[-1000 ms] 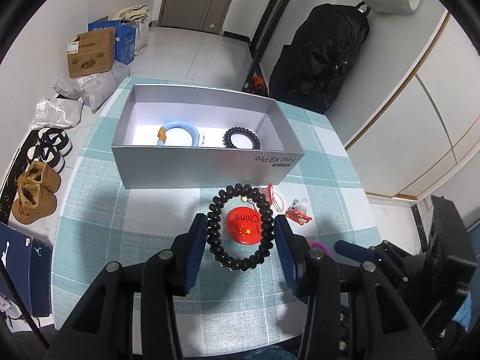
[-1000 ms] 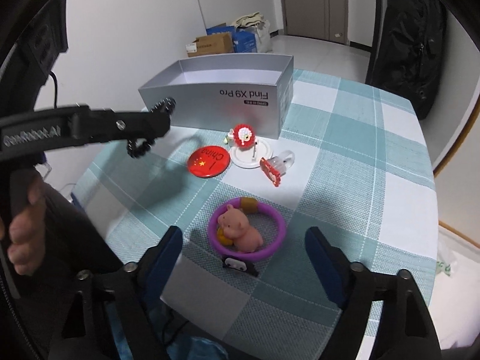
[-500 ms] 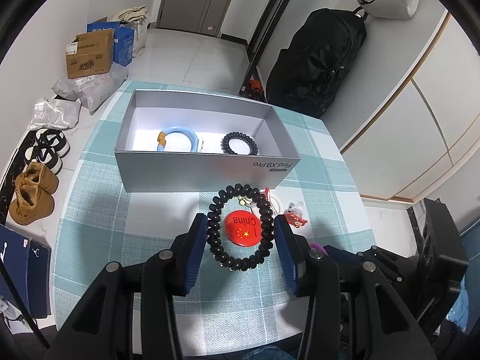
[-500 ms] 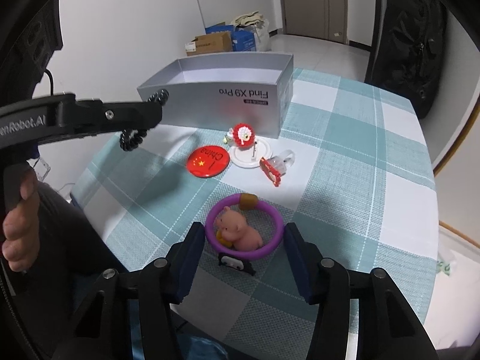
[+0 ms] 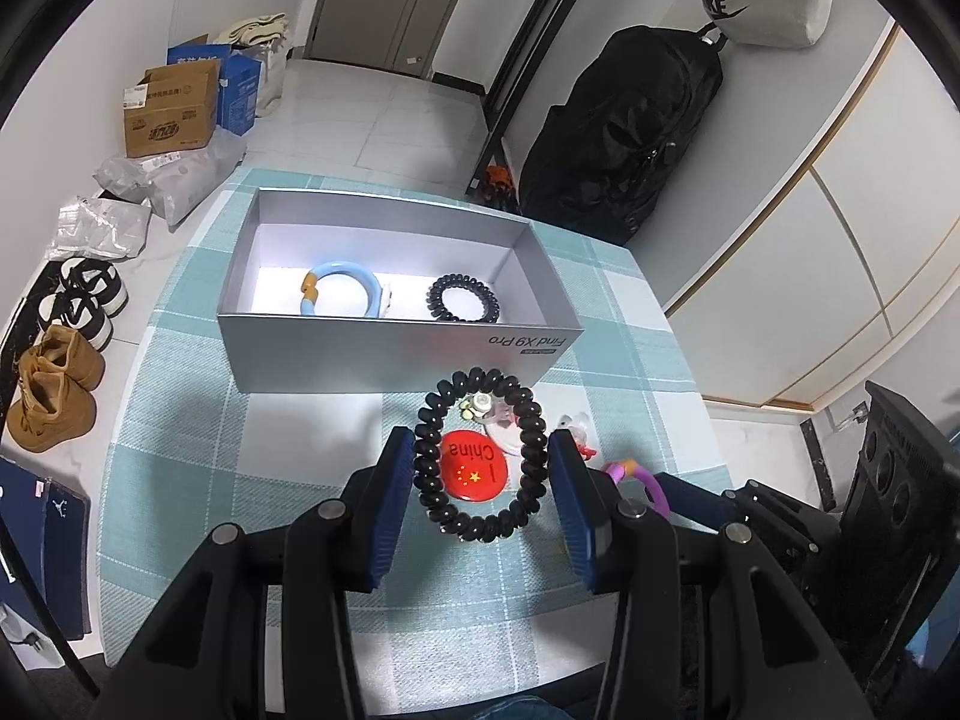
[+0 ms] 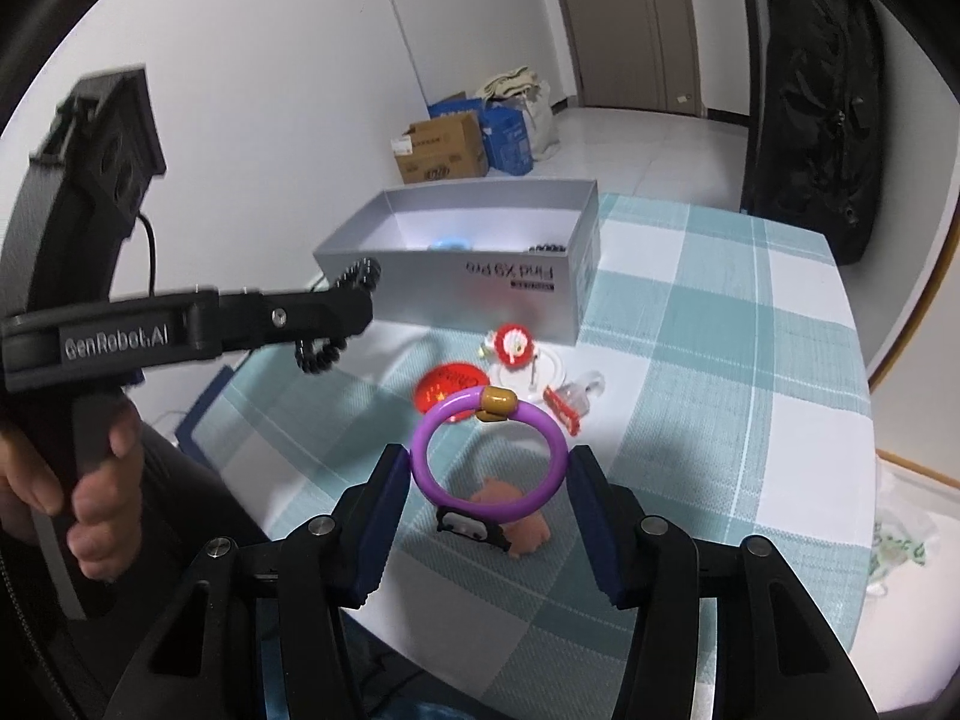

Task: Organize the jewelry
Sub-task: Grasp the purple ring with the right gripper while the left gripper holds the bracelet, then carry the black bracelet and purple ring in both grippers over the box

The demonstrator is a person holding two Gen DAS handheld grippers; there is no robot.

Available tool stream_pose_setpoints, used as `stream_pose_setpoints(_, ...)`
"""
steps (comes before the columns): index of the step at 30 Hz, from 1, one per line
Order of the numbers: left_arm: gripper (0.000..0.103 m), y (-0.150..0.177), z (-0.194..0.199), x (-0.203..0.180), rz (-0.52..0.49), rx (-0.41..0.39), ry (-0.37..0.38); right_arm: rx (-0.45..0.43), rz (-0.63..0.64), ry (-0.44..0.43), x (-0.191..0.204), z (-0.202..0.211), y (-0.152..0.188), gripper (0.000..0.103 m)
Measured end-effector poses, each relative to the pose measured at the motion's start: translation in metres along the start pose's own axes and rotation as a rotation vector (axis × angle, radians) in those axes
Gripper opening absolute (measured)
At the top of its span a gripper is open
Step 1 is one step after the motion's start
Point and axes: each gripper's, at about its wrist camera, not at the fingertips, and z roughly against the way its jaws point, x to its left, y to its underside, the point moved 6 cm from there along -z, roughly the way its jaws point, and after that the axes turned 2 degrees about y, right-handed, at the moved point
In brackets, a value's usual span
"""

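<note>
My left gripper (image 5: 480, 480) is shut on a black coil hair tie (image 5: 531, 420) and holds it above the table, short of the grey box (image 5: 384, 354). The box holds a blue ring (image 5: 342, 273) and another black coil tie (image 5: 462, 300). My right gripper (image 6: 489, 480) is shut on a purple ring (image 6: 555, 444) with a gold clasp, lifted above a pink pig toy (image 6: 522, 531). The left gripper also shows in the right wrist view (image 6: 336, 315).
On the checked tablecloth lie a red China badge (image 5: 474, 471), a white dish with a red ornament (image 6: 516, 348), and a small red-and-clear clip (image 6: 570, 399). A black bag (image 5: 618, 138) leans against the far wall. Cardboard boxes and shoes sit on the floor at left.
My right gripper closed on the purple ring and lifted it off the pig toy. My left gripper, still holding the black coil tie, rose slightly.
</note>
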Motion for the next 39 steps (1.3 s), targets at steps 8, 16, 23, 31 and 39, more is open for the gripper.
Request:
stream_pose_setpoints(8, 0.039, -0.008, 0.004, -0.006, -0.016, -0.03, 0.018, -0.048, -0.079, -0.028, -0.01, 0.007, -0.02, 0.053)
stream_pose_setpoints(16, 0.039, -0.022, 0.007, -0.005, -0.02, -0.063, 0.032, -0.082, -0.082, -0.062, -0.008, 0.01, -0.046, 0.053)
stream_pose_setpoints(23, 0.039, -0.041, 0.005, 0.002, 0.011, -0.091, 0.041, -0.102, -0.088, -0.089, -0.011, 0.004, -0.075, 0.053)
stream_pose_setpoints(31, 0.039, -0.065, -0.004, 0.013, 0.059, -0.109, 0.048, -0.117, -0.064, -0.131, -0.011, -0.017, -0.111, 0.053)
stream_pose_setpoints(39, 0.039, -0.086, -0.022, 0.027, 0.095, -0.098, 0.029, -0.119, -0.065, -0.156, -0.017, -0.04, -0.136, 0.053)
